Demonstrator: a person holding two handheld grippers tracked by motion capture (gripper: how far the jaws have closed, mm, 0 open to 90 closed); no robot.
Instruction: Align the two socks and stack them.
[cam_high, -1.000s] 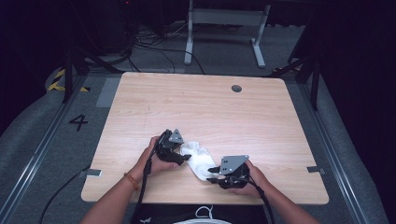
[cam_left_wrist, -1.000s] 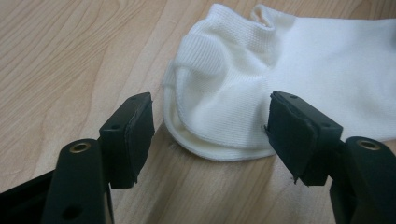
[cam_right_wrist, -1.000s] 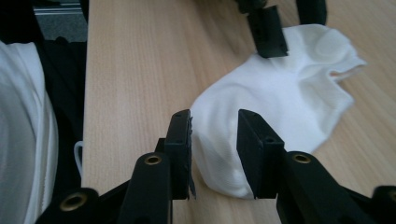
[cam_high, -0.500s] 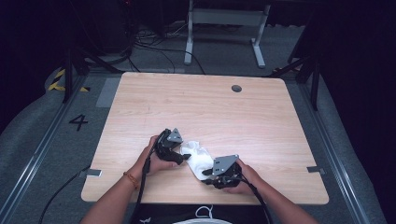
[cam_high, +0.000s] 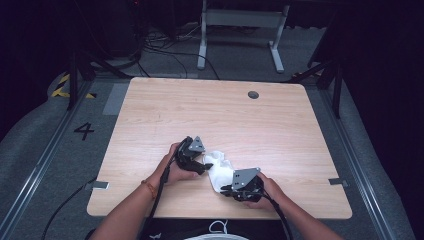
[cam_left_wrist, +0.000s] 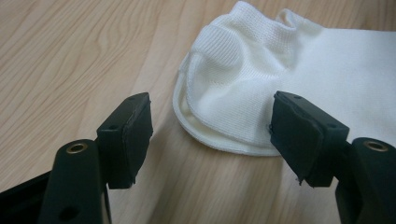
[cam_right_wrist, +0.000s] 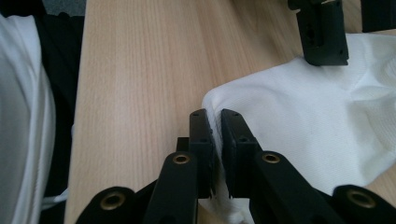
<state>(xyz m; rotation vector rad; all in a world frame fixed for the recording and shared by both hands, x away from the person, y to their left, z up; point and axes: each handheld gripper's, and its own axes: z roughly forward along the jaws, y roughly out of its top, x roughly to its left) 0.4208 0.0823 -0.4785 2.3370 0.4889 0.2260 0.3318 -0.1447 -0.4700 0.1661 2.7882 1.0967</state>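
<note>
Pinching the white sock's (cam_right_wrist: 299, 121) edge, the right claw (cam_right_wrist: 215, 122) has just closed; the left claw (cam_left_wrist: 210, 126) gapes wide.

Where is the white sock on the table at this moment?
In the high view the white sock lies near the table's front edge, between the two grippers: the right gripper pinches its edge, and the open left gripper straddles its cuff.

both forearms reach in low over the tabletop. left gripper (cam_high: 206, 165) fingers (cam_left_wrist: 126, 135) stand wide apart; right gripper (cam_right_wrist: 217, 126) fingers have just been closing, now pinching white cloth (cam_right_wrist: 299, 116).
</note>
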